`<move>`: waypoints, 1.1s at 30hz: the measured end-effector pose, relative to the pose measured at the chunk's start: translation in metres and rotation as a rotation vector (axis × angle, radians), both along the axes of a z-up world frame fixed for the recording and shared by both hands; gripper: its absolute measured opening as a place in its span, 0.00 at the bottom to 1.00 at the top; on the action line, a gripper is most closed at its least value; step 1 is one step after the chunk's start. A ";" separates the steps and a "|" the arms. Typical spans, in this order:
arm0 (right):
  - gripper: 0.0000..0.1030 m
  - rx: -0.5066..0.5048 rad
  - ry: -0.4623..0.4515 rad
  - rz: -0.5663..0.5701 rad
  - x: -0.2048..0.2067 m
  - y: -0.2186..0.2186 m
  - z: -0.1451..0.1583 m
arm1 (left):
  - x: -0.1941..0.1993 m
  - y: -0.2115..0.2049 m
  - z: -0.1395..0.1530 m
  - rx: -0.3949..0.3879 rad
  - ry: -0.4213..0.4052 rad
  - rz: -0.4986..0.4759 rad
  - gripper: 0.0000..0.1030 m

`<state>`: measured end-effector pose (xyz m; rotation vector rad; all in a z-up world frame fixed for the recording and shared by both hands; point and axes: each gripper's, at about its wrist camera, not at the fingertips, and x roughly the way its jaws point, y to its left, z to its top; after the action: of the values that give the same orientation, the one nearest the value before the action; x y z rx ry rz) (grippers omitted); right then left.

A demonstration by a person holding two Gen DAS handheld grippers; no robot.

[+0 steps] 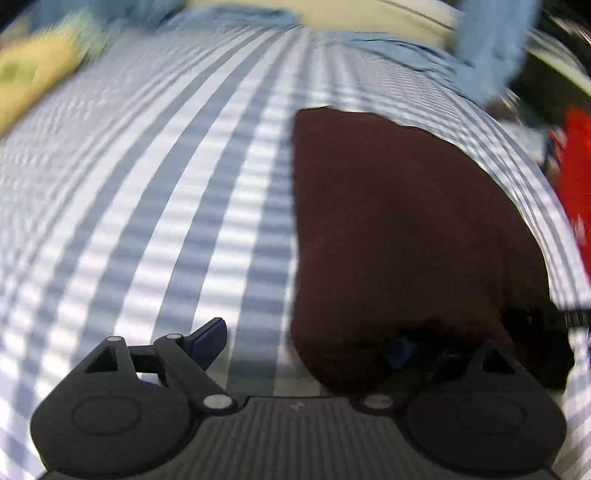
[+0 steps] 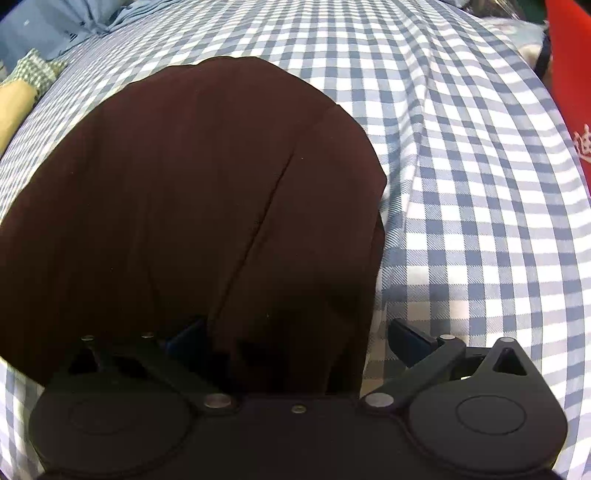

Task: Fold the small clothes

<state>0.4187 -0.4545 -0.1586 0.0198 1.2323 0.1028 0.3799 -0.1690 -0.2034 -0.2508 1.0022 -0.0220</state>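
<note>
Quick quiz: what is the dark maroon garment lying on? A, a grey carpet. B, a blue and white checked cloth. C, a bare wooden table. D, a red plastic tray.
B: the maroon garment lies flat on the blue and white checked cloth, which surrounds it in the right wrist view.

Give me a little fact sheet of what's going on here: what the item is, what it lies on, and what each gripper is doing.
item: dark maroon garment, lying flat with a seam line down it
surface: blue-and-white checked cloth, rumpled to the garment's right
left gripper: open, its right finger over the garment's near edge
right gripper: open, garment's near edge between its fingers
nearby: red item at far right; light blue fabric at far left
image quality: left wrist view blurred
</note>
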 end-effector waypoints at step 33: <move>0.99 0.038 -0.012 -0.039 -0.015 0.007 -0.011 | 0.034 0.033 0.048 -0.119 -0.052 0.080 0.99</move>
<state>0.4036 -0.4473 -0.1698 0.0761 1.2173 0.0925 0.4136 -0.1359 -0.1555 -0.3971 0.9401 -0.0156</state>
